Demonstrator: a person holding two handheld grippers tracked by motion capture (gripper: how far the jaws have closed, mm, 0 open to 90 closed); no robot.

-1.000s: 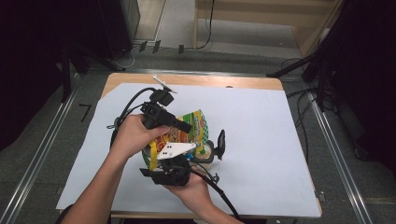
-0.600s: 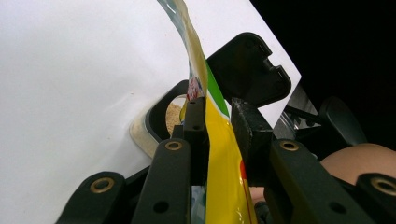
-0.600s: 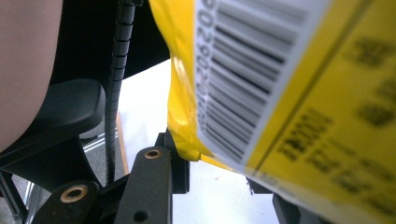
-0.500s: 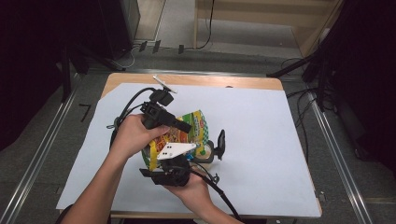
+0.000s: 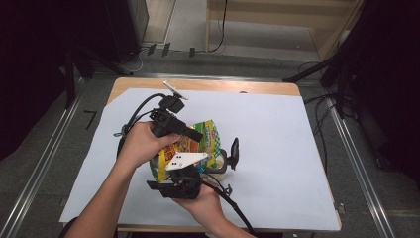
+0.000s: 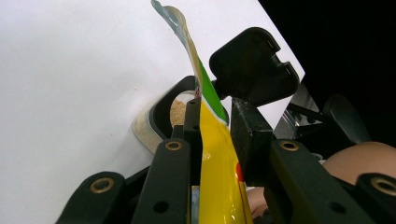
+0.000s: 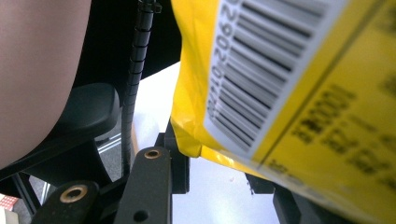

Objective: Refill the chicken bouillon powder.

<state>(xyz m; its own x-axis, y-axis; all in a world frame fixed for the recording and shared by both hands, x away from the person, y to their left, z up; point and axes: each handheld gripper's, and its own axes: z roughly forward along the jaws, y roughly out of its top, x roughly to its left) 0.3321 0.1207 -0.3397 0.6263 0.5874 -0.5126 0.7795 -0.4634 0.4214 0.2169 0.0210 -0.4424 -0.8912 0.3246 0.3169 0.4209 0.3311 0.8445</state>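
A yellow and green snack bag [image 5: 200, 141] is held tilted over a small clear container [image 5: 221, 164] with a black rim and a black flip lid [image 5: 234, 151] standing open. My left gripper [image 5: 194, 135] is shut on the bag's upper edge [image 6: 212, 154]; tan crumbs lie in the container [image 6: 164, 116] just beyond the lid [image 6: 254, 70]. My right gripper [image 5: 192, 172] comes from below, its jaws closed on the bag's bottom corner [image 7: 196, 140], under the barcode [image 7: 261, 70]. The far jaw is hidden behind the bag.
A large white sheet [image 5: 282, 148] covers the wooden table [image 5: 218, 85]. Black cables [image 5: 136, 116] loop left of the left hand [image 5: 141, 144]. Metal rails and dark floor flank the table.
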